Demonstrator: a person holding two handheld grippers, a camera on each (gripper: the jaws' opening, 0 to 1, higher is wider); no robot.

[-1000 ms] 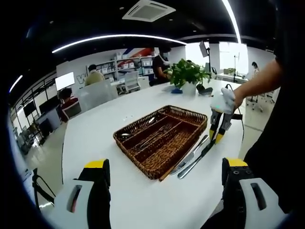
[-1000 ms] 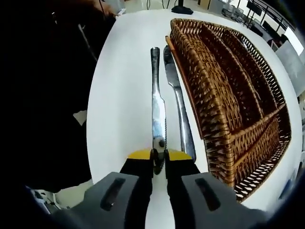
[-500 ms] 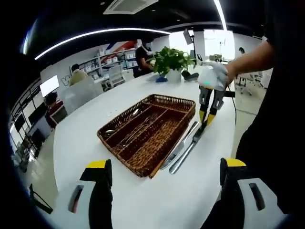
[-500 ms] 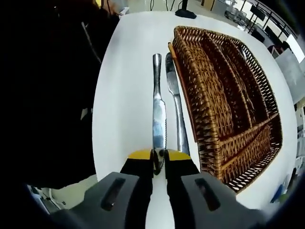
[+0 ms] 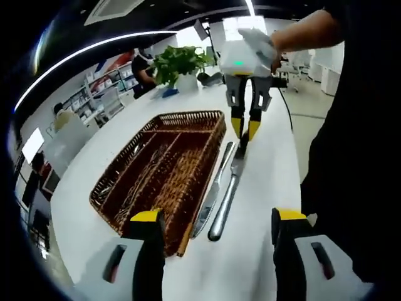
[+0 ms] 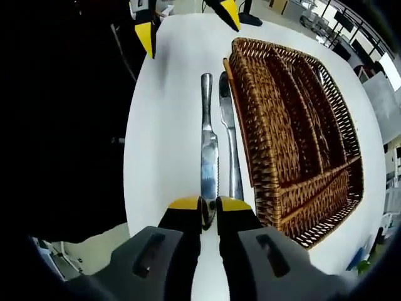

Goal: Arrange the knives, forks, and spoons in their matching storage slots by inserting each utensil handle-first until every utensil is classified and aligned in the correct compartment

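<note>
A wicker cutlery basket (image 5: 188,128) (image 6: 294,119) with long slots lies on the white table, several utensils (image 5: 141,182) in its middle slots. Two table knives lie side by side along its near side. My right gripper (image 6: 208,205) (image 5: 245,130) is shut on the blade tip of the outer knife (image 6: 208,147) (image 5: 225,200), whose handle points away from that gripper. The inner knife (image 6: 229,135) (image 5: 212,197) lies loose against the basket. My left gripper (image 5: 217,218) stands open near the knife handles, nothing between its fingers; its yellow fingertips (image 6: 145,31) show at the top of the right gripper view.
The white table (image 5: 266,175) ends close to the right of the knives, where a person's dark clothing stands. A thin wooden strip (image 6: 233,94) runs along the basket's side. A potted plant (image 5: 178,63) stands at the far end of the table.
The left gripper has come closer to the basket and knife handles, and its tips now show in the right gripper view. The right gripper stays shut on the outer knife's blade.
</note>
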